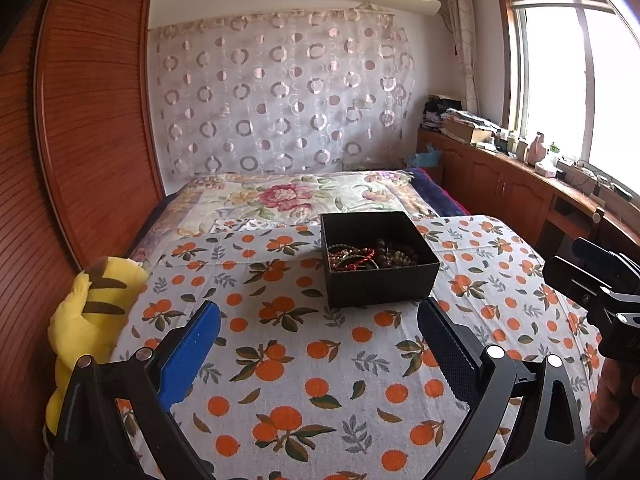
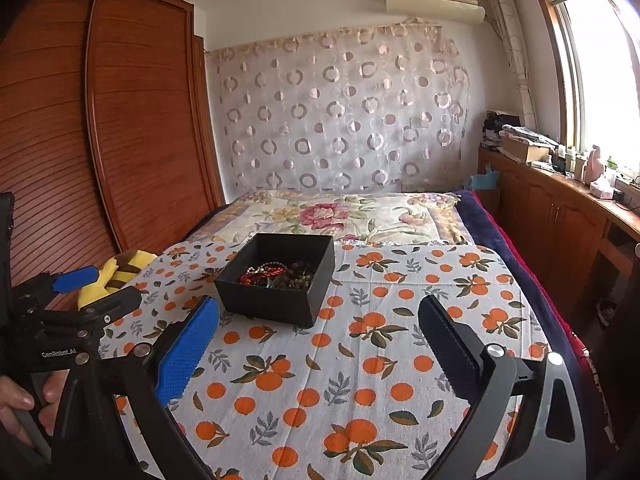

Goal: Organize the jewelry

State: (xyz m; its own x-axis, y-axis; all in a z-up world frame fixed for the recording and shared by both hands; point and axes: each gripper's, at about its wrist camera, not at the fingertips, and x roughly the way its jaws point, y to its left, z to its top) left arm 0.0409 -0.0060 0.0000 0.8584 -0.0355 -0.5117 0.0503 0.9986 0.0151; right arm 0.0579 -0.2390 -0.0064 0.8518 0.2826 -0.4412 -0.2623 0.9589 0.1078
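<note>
Black card box [image 1: 380,258] is sitting on the orange-print cloth [image 1: 300,360] over the bed, with the beaded jewelry [image 1: 372,258] lying tangled inside. Both the left tool [image 1: 320,336] and the right tool [image 2: 320,336] are hovering spread wide and empty, short of it. Coming in from above and pinching one strand alone is likely wisest.

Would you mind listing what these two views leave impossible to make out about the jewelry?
- Pieces in the black box: left wrist view, a tangled pile, count unclear.
- Same pile: right wrist view, too small; near wall hides part.
- Clasps, materials: too small in either view.
</note>
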